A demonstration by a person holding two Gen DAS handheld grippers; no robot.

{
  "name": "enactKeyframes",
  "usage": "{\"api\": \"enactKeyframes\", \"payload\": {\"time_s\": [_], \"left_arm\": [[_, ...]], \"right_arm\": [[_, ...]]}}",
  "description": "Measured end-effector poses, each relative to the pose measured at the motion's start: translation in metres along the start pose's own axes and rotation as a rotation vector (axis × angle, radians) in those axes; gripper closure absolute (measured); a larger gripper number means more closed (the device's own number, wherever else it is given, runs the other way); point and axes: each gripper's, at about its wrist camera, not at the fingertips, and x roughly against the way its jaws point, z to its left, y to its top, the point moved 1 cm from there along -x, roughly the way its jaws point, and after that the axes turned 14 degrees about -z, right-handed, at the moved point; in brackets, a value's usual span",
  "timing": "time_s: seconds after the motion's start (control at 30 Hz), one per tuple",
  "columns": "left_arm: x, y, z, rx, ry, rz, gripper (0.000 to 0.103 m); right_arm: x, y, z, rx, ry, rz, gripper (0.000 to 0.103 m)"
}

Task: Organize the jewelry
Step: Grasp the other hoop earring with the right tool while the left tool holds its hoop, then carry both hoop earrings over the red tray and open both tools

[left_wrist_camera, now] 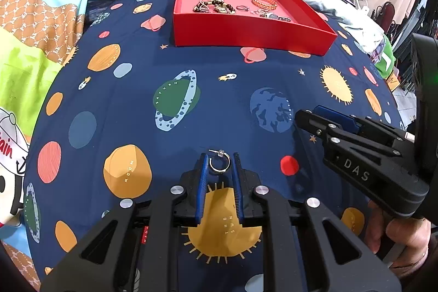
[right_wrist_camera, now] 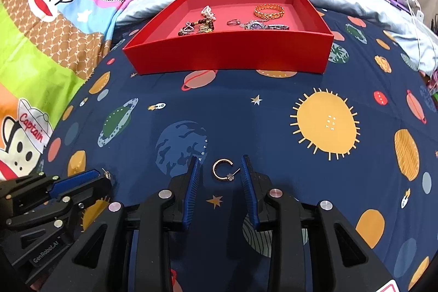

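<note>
Gripping a silver hoop earring (left_wrist_camera: 219,164), left gripper (left_wrist_camera: 219,163) has its blue pads (left_wrist_camera: 203,177) pinched on the hoop's sides, post sticking out past the tips, just above the planet-print bedsheet (left_wrist_camera: 191,122). Right gripper (right_wrist_camera: 219,168) has jaws parted around a gold hoop earring (right_wrist_camera: 222,168), which lies flat on the sheet between the fingers; pads not touching it. Beyond both, a red tray (right_wrist_camera: 232,54) sits at the far end of the sheet, holding a beaded bracelet (right_wrist_camera: 197,25), a ring (right_wrist_camera: 233,22), a watch (right_wrist_camera: 256,25) and a gold bangle (right_wrist_camera: 269,10). Cartoon monkey blanket (right_wrist_camera: 54,18) sits at far left.
</note>
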Motion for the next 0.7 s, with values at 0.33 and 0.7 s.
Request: {"api": "enactKeyframes", "payload": {"time_s": [0.33,0.7], "left_arm": [[0.0,0.001,0.0,0.001,-0.003,-0.001,0.087],[0.008,0.007,-0.004,-0.005,-0.007,-0.018,0.087]], "right_arm": [[0.001,0.0,-0.003,0.001,-0.007,-0.001,0.084],[0.024,0.011,-0.008,-0.03,0.016,-0.05,0.084]]}}
